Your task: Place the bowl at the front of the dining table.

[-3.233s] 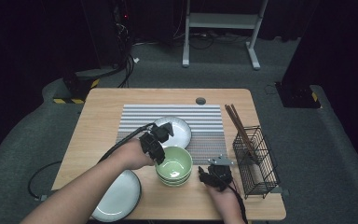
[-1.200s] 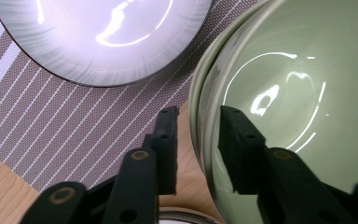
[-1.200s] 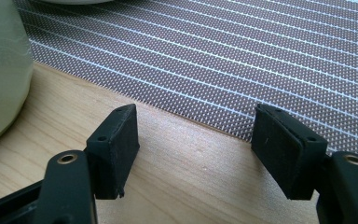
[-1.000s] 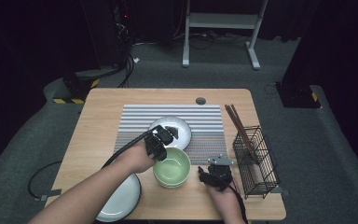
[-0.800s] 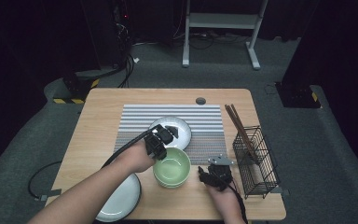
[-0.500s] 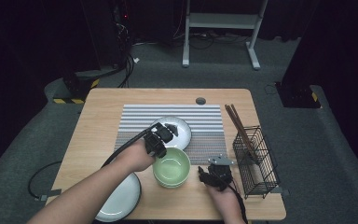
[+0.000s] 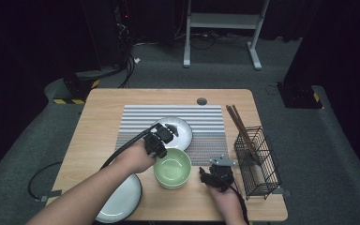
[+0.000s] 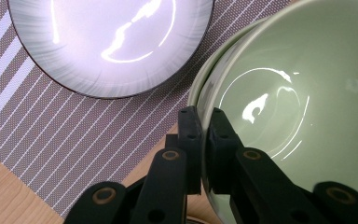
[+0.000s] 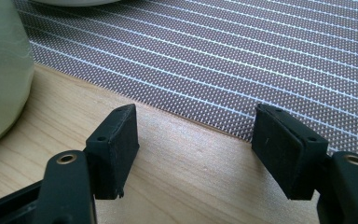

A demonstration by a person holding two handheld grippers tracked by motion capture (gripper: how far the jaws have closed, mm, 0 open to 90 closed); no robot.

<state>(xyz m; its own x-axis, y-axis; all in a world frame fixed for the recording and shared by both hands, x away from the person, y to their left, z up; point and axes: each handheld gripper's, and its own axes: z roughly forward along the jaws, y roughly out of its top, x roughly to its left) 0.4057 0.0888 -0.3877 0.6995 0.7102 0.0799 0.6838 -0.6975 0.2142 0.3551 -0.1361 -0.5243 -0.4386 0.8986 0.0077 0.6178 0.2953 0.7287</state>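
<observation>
A pale green bowl [image 7: 172,168] [image 8: 298,93] stands on the wood at the placemat's near edge. My left gripper [image 7: 158,149] [image 8: 203,116] is shut on its left rim, one jaw inside the bowl and one outside. Its jaws have just been closing on that rim. My right gripper [image 7: 214,172] [image 9: 193,126] rests low over the table to the right of the bowl. It is open with bare wood between its jaws, and the green bowl [image 9: 0,74] shows at its left.
A shiny grey-rimmed bowl [image 7: 178,131] [image 8: 107,42] lies on the striped placemat [image 7: 206,122] just beyond the left gripper. A pale plate [image 7: 122,201] sits at the front left under the left forearm. At the right stands a black wire basket [image 7: 258,161] holding chopsticks [image 7: 239,124].
Over three seconds the left gripper shifted slightly along the green bowl's rim. Within the last second neither hand visibly moved.
</observation>
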